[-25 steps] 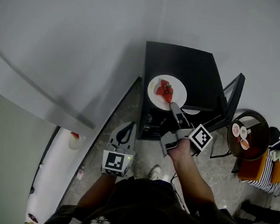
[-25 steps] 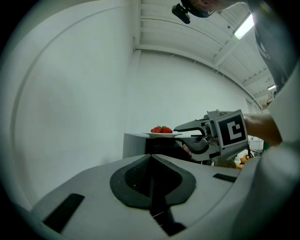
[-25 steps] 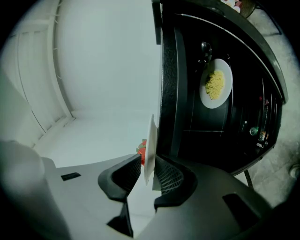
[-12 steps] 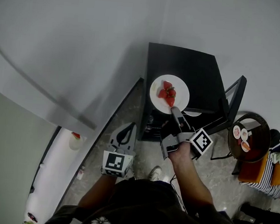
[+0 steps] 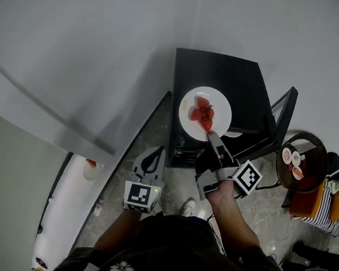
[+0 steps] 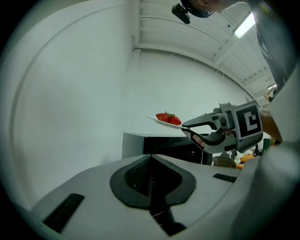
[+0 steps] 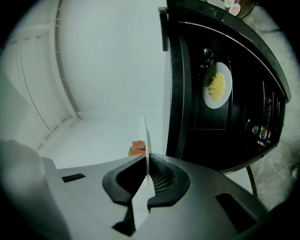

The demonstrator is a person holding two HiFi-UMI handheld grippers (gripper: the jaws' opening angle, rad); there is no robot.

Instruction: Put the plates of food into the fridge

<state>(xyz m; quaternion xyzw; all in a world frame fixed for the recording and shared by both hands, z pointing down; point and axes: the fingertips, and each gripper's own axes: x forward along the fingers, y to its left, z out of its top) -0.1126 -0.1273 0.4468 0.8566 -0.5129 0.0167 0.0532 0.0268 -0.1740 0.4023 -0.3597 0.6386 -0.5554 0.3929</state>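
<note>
- Since a second ago the round white plate (image 5: 220,102) of red strawberries (image 5: 202,113) has come up off the square black table (image 5: 233,72) and looks larger in the head view, while the right gripper (image 5: 212,133) has drawn slightly back toward the person
- That right gripper's jaws have just been closing, and they now pinch the plate's near rim, which stands edge-on between the pads in the right gripper view
- The hold is on one edge only, so the far side, out over the table top, could sag and the plate could slide or twist out of the pads
- The strawberries lie loose near the plate's middle, and a tilt or a quick swing away from the table would probably roll them off
- The left gripper (image 5: 153,155), on the near left of the table, has its jaws pressed together on nothing and hangs idle, so it gives no support under the plate
- A second white plate with yellow food (image 7: 217,86) sits on a shelf under the table top, and a low carry could knock the table's edge above it
- I cannot pick out the fridge for certain, so the carry may be long on this thin grip
</note>
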